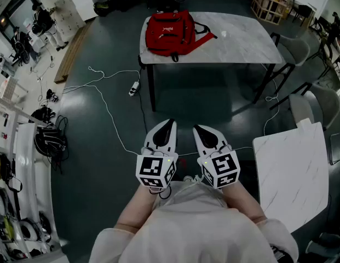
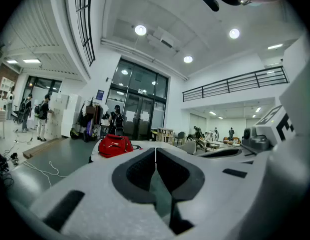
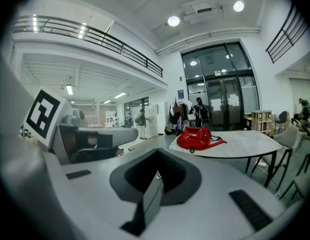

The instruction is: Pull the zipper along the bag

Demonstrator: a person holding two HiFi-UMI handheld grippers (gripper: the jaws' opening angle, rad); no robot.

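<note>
Backpack (image 1: 171, 33): red fabric, lying on pale marbled tabletop (image 1: 241, 43).

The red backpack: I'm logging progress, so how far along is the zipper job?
Nothing looks done: the red fabric backpack lies untouched on the grey marble-topped table. Nothing in hand: left tongs and right tongs are shut, empty, well short of it. Left: approach, grip the zipper, pull.

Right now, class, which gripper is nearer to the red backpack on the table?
Left, slightly. The left gripper is almost straight in line with the red backpack, well short of the table; the right gripper sits beside it, offset to the backpack's right.
</note>
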